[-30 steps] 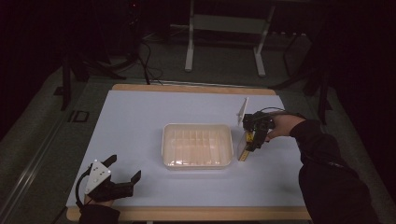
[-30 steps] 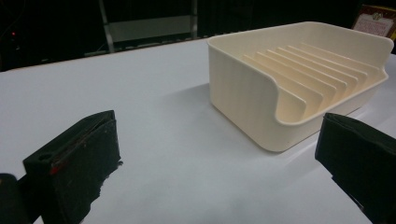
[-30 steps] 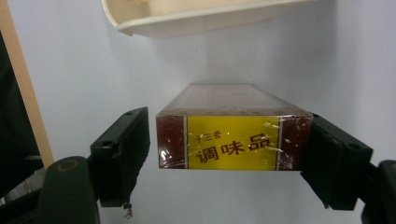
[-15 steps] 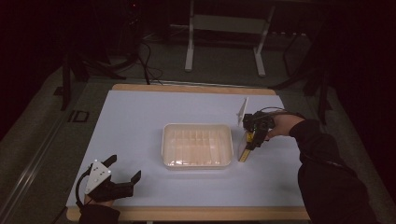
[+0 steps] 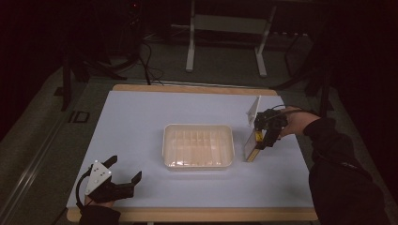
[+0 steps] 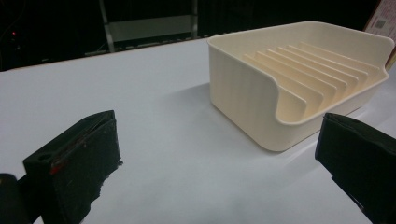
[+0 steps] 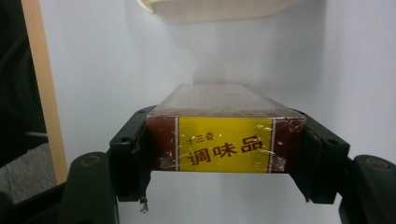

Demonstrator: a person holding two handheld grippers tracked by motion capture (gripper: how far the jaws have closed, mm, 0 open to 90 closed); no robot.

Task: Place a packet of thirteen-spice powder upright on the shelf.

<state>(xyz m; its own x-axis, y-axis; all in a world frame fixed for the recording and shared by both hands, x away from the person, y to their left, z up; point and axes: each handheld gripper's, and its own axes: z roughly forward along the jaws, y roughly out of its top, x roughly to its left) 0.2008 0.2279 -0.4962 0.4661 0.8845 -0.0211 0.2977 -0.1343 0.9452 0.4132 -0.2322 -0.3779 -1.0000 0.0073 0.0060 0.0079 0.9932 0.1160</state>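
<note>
1. Right tongs (image 5: 261,140), right of centre in the high view, have just been closing and now pinch a flat box (image 5: 252,149) across its narrow width. In the right gripper view the box (image 7: 225,140) sits between the two black jaws, with both pads pressed against its dark red sides; the near end face is yellow with printed characters, under clear wrap.
2. Box position: just right of the cream tray (image 5: 165,145), apart from it, standing on edge with its lower end at or just off the desk (image 5: 136,122). Cannot tell from the high view whether that end still touches the surface.
3. Tray: middle of the desk, ribbed into narrow slots, all slots empty. The left gripper view shows it (image 6: 243,93) in the upper right of the frame, rounded corner nearest.
4. Left tongs (image 5: 126,180), lower left of the high view, are spread wide with nothing between them, resting low over bare desk and well apart from the tray.
5. Progress, as judged: grasp done, lift barely begun. Left to do: carry the box over the tray, align it with a slot, lower it in, release. Early stage.
</note>
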